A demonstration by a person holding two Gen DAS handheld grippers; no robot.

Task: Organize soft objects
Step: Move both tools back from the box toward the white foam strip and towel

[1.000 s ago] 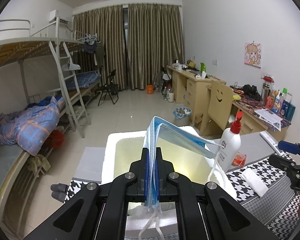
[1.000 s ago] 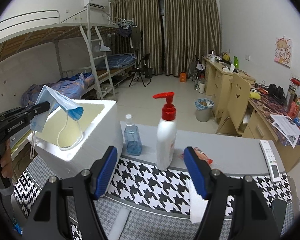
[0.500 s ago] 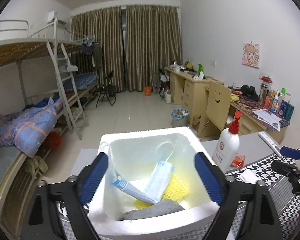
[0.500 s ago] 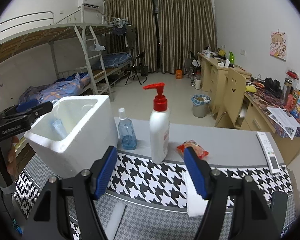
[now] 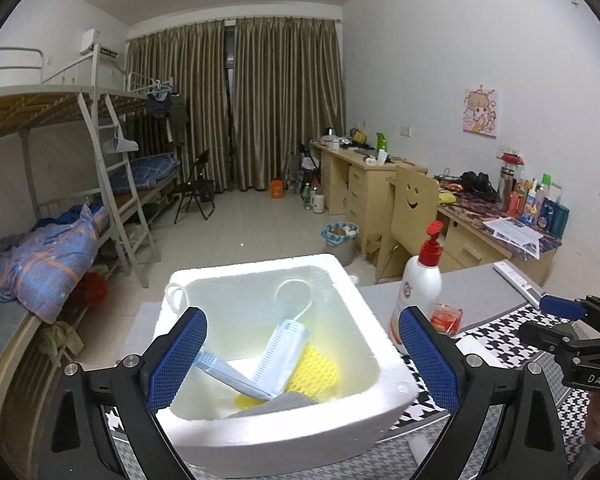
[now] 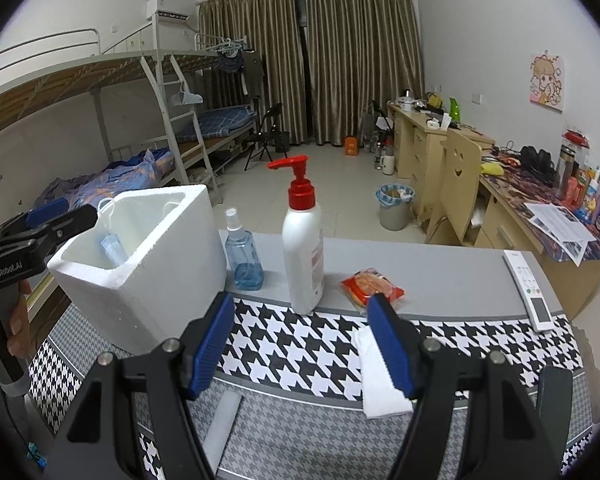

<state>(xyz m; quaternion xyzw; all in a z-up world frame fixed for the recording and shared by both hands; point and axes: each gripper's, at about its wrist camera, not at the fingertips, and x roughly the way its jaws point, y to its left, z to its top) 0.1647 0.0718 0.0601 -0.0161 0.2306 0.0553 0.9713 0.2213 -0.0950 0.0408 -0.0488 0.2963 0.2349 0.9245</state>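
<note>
Dorm room, bunk beds along one wall, curtains drawn; work goes on at a counter (image 6: 452, 276) laid with a houndstooth mat (image 6: 300, 352). White foam box (image 5: 284, 428) sits at the counter's left end, directly under the left gripper (image 5: 300, 356), whose jaws are opening, nearly at full spread, with nothing between them. Blue face mask (image 5: 280, 354) lies inside the box on a yellow net sleeve (image 5: 314, 372) and a grey cloth (image 5: 276, 402); one ear loop (image 5: 176, 296) hangs over the rim at the far left corner. Right gripper (image 6: 300, 344) hovers over the mat, jaws partly open and empty, with a folded white cloth (image 6: 380, 384) just under its right finger; this looks like the next soft item. Pump bottle (image 6: 303, 248), small spray bottle (image 6: 242, 258) and red snack packet (image 6: 372, 286) stand close behind it; remote (image 6: 530, 292) lies off to the right. Risks, as judged: the draped loop could snag a left finger on withdrawal and drag the mask back out. A forward reach by the right gripper could knock the tall pump bottle over. The light box might shift if bumped.
</note>
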